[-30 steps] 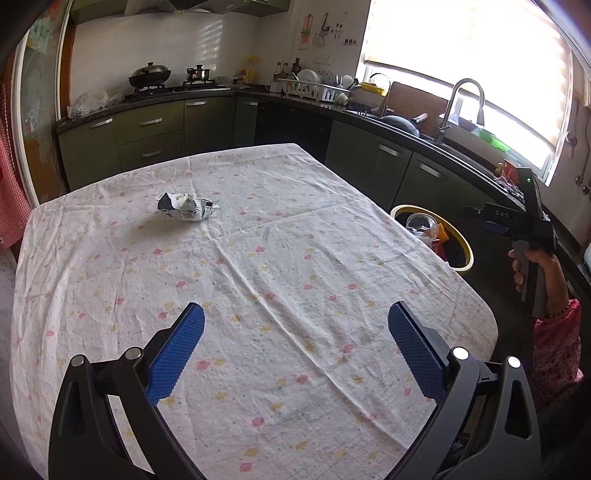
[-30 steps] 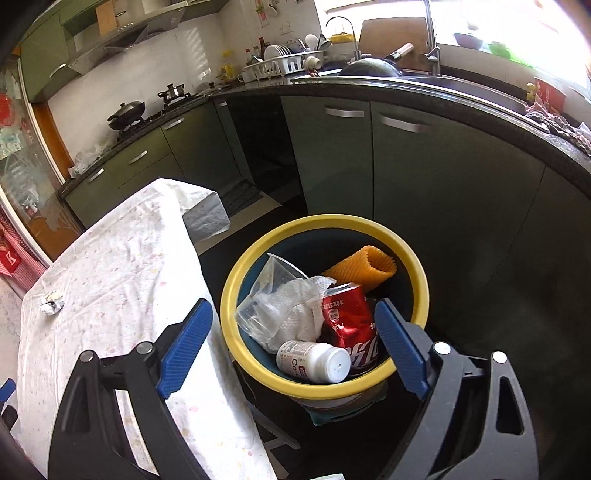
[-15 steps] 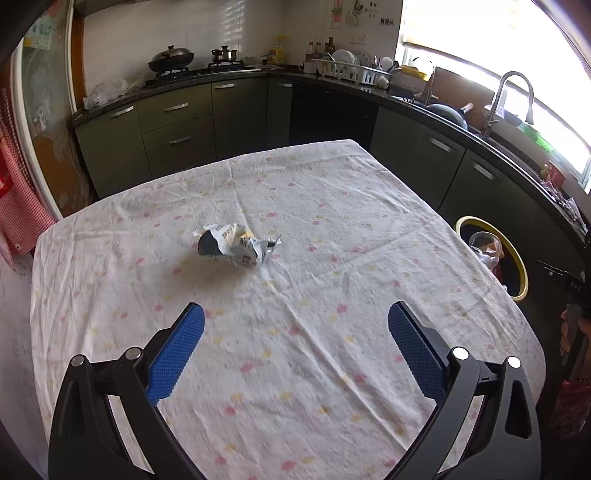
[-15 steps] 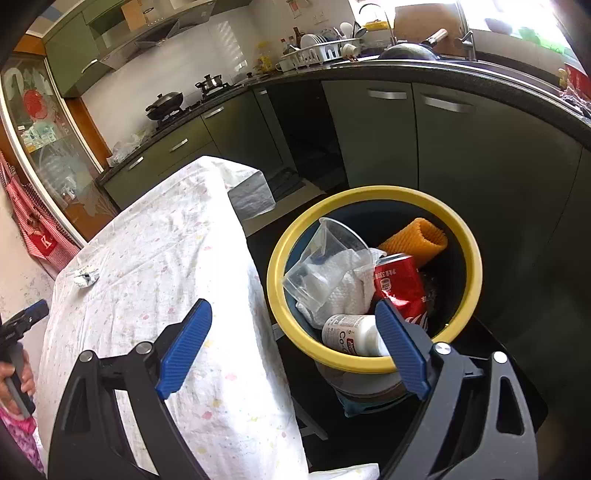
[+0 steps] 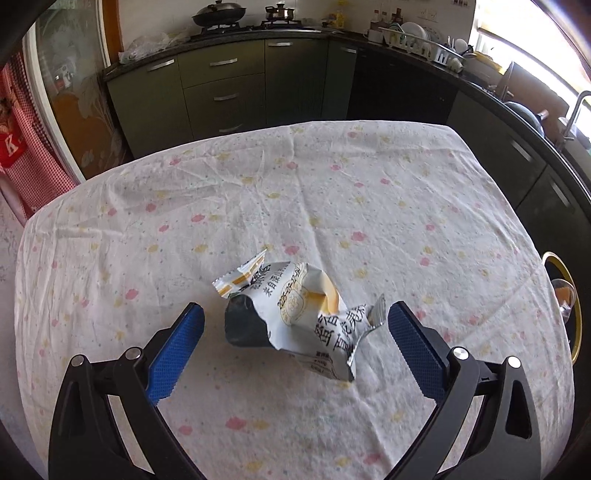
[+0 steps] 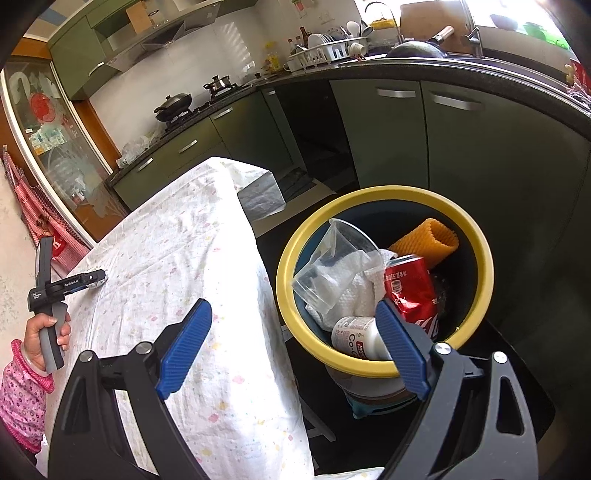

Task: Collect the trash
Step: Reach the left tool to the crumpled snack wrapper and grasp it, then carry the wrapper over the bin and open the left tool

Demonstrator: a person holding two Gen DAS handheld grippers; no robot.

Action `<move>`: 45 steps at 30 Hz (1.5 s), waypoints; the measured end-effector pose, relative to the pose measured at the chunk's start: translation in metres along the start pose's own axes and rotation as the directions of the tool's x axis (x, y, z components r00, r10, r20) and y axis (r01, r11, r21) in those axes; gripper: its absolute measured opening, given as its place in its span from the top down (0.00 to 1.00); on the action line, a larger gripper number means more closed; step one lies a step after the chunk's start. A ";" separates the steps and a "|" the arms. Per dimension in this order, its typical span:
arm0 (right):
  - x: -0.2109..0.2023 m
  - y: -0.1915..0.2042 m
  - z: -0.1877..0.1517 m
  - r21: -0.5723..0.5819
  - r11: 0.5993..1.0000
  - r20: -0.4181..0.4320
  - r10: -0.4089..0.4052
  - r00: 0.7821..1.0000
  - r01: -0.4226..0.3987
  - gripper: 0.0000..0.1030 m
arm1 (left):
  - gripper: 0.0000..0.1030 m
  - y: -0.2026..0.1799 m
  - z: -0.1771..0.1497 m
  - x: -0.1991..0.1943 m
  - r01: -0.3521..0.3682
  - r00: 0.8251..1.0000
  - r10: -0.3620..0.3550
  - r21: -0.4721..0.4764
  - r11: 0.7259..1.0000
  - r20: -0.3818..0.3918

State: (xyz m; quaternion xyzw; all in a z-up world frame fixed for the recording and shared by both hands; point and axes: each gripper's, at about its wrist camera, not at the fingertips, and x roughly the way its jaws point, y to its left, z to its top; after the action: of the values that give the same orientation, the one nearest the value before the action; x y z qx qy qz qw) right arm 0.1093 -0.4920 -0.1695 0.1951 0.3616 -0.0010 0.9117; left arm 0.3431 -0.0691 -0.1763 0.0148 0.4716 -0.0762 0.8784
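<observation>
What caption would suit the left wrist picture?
Open left gripper straddles a crumpled snack wrapper on the flowered tablecloth.

A floral tablecloth (image 5: 369,206) covers the table. Behind it, green cabinets (image 5: 225,85) carry a wok (image 5: 219,12) on the stove; right of that sits a dish rack (image 5: 413,42).

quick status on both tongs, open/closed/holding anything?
Left tongs: open, straddling the crumpled snack wrapper on the tablecloth, not yet gripping.
Right tongs: open, empty, beside the yellow-rimmed trash bin.
</observation>
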 end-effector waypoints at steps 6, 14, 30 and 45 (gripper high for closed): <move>0.005 0.001 0.000 -0.002 1.000 -0.013 0.001 1.000 -0.001 0.17 | 0.29 -0.001 0.007 0.005 0.002 1.000 -0.001 -0.026 1.000 0.014; 0.002 0.000 0.000 0.000 1.000 -0.008 0.004 1.000 -0.004 0.17 | 0.51 -0.003 0.002 -0.007 0.018 1.000 -0.018 -0.009 1.000 0.021; -0.009 0.008 0.002 -0.028 1.000 0.007 0.013 1.000 -0.013 0.17 | 0.57 -0.069 -0.025 -0.092 0.168 0.978 -0.187 0.186 0.968 0.088; -0.056 -0.058 0.000 0.074 0.991 0.075 -0.118 0.990 0.112 0.17 | 0.56 -0.265 -0.028 -0.126 0.406 0.892 -0.451 0.498 0.766 -0.033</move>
State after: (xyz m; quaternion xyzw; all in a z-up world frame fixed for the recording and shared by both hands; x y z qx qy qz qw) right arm 0.0596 -0.5535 -0.1528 0.2051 0.3354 -0.0739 0.9165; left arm 0.2126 -0.3131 -0.0752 0.1264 0.3879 -0.3926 0.8243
